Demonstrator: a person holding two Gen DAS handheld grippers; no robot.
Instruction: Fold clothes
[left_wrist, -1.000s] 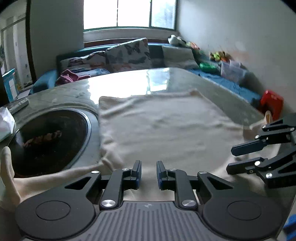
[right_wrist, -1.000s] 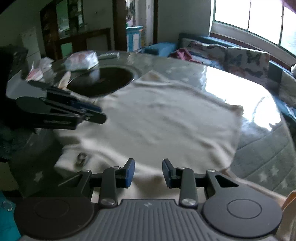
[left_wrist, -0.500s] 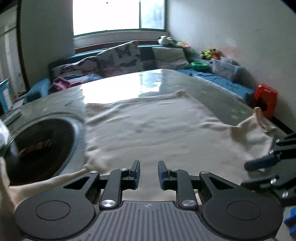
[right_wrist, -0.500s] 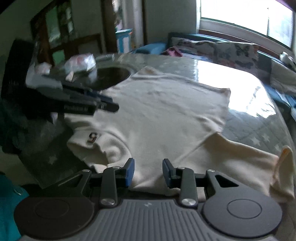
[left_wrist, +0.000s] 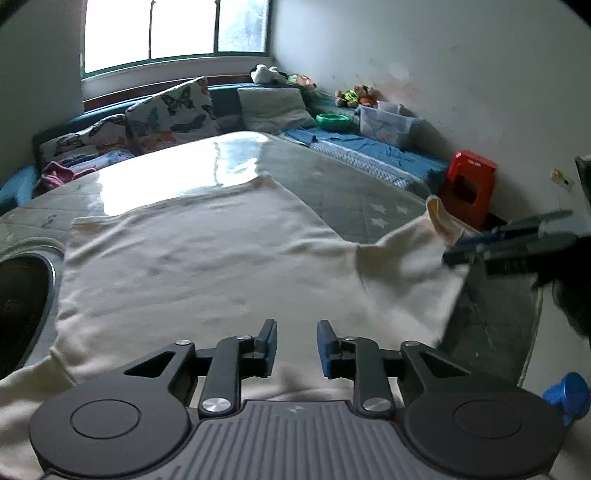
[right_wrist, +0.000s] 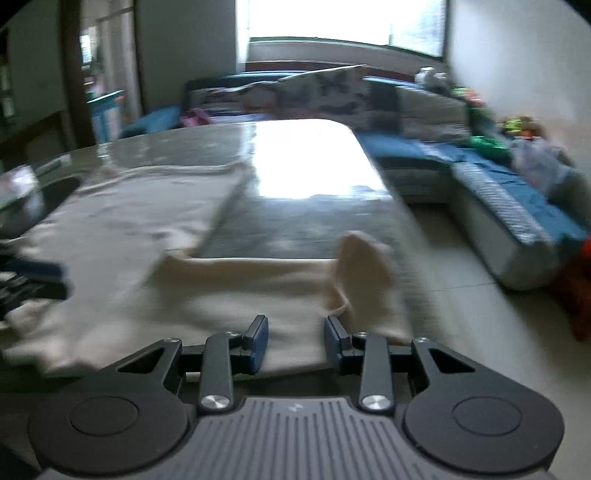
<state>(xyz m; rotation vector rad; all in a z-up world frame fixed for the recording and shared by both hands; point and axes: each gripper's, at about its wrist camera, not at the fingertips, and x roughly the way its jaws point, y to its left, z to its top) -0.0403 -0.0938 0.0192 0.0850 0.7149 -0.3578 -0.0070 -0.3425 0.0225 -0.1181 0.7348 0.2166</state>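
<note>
On the shiny table (left_wrist: 354, 192) the cream long-sleeved shirt (left_wrist: 192, 266) is lying flat, and its right sleeve (right_wrist: 295, 291) is now stretched out to the side, not bunched up as it was a second ago. Both hands have been sliding sideways. The left gripper (left_wrist: 296, 345) is opening, with nothing pinched. The right gripper (right_wrist: 296, 341) is spread a little above the sleeve, pinching nothing. The sleeve looks ready for folding in.

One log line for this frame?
shirt: flat on table | left hand-held gripper: opening, empty | right hand-held gripper: open, over sleeve
</note>
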